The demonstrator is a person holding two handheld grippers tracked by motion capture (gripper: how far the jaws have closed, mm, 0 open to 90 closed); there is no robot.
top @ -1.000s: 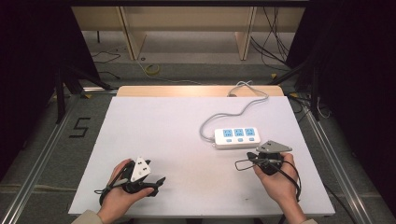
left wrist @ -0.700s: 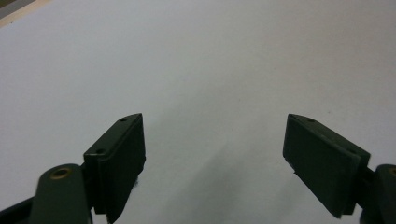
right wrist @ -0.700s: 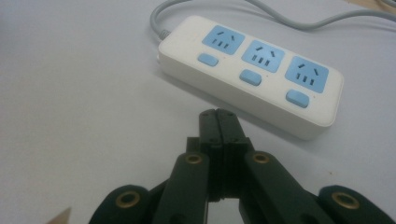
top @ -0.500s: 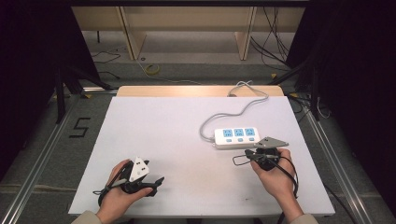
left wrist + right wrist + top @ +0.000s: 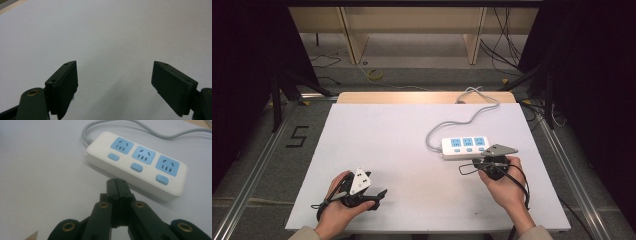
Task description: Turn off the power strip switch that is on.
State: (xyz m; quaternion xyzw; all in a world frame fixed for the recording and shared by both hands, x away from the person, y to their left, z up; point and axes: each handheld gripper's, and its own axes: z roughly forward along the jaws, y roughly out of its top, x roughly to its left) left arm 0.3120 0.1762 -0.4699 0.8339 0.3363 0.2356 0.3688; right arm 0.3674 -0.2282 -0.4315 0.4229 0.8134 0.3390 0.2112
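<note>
A broad white rectangular table top (image 5: pixel 402 145), matte and edged at the far side by a pale wooden strip (image 5: pixel 412 97), is taking up most of the high view. On its right half a white plastic three-socket power strip (image 5: pixel 466 147) is lying flat, well apart from the near edge, its three pale-blue socket faces and three pale-blue rounded buttons facing up; a grey round cable (image 5: pixel 462 120) is curling from its left end back toward the far edge of the table. Just beside the strip's near long side, the black two-jaw right gripper (image 5: pixel 486 161), topped by a grey three-cornered plate, is pointing at the strip from the person's right hand (image 5: pixel 507 185); in the right gripper view its jaws are standing pressed together with nothing between them, their tips close to the strip's front wall below the middle button, though contact cannot be made out. At the near left of the table, well apart from the strip, the black two-jaw left gripper (image 5: pixel 382 192) is resting in the person's left hand (image 5: pixel 337 207); in the left gripper view its jaws are standing wide apart over bare table, gripping nothing.
</note>
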